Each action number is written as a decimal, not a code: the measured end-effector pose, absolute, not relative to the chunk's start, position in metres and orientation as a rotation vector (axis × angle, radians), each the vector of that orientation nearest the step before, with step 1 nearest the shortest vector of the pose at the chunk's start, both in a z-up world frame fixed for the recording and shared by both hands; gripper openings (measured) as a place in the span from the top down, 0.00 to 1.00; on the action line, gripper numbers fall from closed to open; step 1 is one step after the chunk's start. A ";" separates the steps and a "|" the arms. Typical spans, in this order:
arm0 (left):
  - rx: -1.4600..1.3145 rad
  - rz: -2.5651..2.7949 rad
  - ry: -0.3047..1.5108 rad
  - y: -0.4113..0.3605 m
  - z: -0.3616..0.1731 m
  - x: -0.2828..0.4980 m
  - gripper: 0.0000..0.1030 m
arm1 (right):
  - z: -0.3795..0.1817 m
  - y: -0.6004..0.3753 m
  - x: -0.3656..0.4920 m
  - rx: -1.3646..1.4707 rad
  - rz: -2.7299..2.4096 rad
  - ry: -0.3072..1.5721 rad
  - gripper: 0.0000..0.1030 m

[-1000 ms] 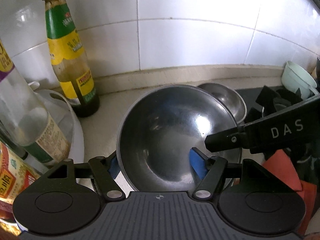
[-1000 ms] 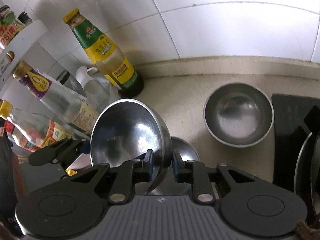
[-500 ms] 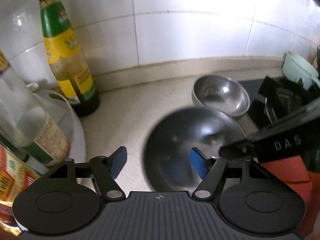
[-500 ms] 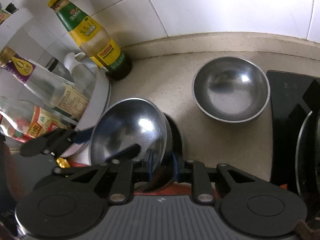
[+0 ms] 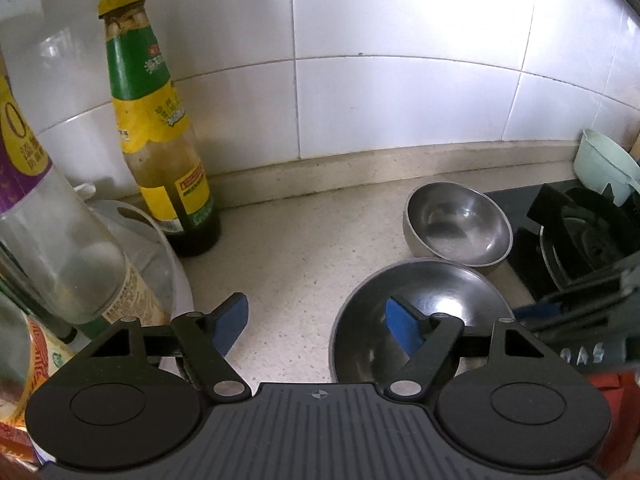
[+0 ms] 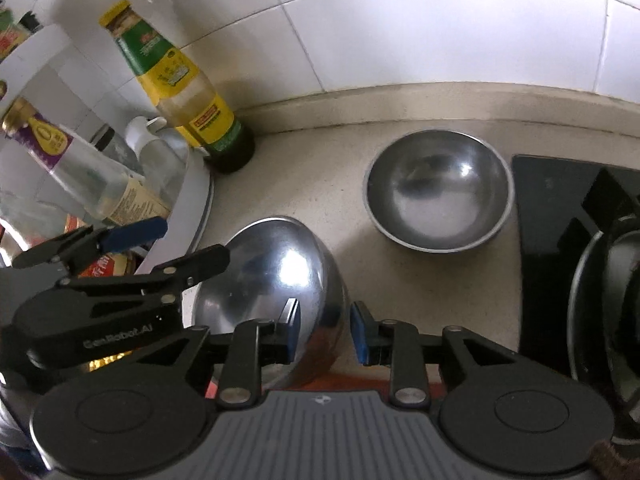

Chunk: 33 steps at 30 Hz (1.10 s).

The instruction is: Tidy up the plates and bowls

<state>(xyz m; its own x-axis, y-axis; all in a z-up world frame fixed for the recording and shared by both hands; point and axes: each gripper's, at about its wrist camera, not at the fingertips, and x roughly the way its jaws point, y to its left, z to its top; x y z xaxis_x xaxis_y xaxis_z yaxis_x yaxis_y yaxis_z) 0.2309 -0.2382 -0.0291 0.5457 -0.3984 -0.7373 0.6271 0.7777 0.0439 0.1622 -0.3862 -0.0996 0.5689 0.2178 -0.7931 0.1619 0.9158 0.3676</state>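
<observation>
A large steel bowl (image 5: 420,316) sits on the counter near its front edge; it also shows in the right wrist view (image 6: 272,280). A smaller steel bowl (image 5: 458,222) stands behind it beside the stove, also in the right wrist view (image 6: 438,190). My left gripper (image 5: 318,320) is open and empty, its right pad over the large bowl's inside. My right gripper (image 6: 324,330) is open, its fingers on either side of the large bowl's right rim without pinching it.
A green-and-yellow sauce bottle (image 5: 160,132) stands at the back left by the tiled wall. A white basin (image 6: 192,200) holds several bottles at left. A black gas stove (image 6: 576,248) with a pan is at right. A pale green cup (image 5: 604,170) sits far right.
My right gripper carried the large bowl down to the counter and opened, letting it go. My left gripper let go of the bowl earlier and stays open.
</observation>
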 end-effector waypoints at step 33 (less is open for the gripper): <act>0.515 -0.791 1.021 -0.376 -0.094 0.321 0.31 | -0.144 -0.497 0.196 0.718 -0.162 0.931 0.65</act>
<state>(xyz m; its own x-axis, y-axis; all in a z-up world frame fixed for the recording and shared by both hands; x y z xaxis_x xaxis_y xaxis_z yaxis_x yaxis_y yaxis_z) 0.3214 -0.3757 -0.0935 0.2918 -0.3366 -0.8953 0.7830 0.6217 0.0215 0.1958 -0.4969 -0.1441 0.6032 0.1704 -0.7791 0.4234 0.7595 0.4939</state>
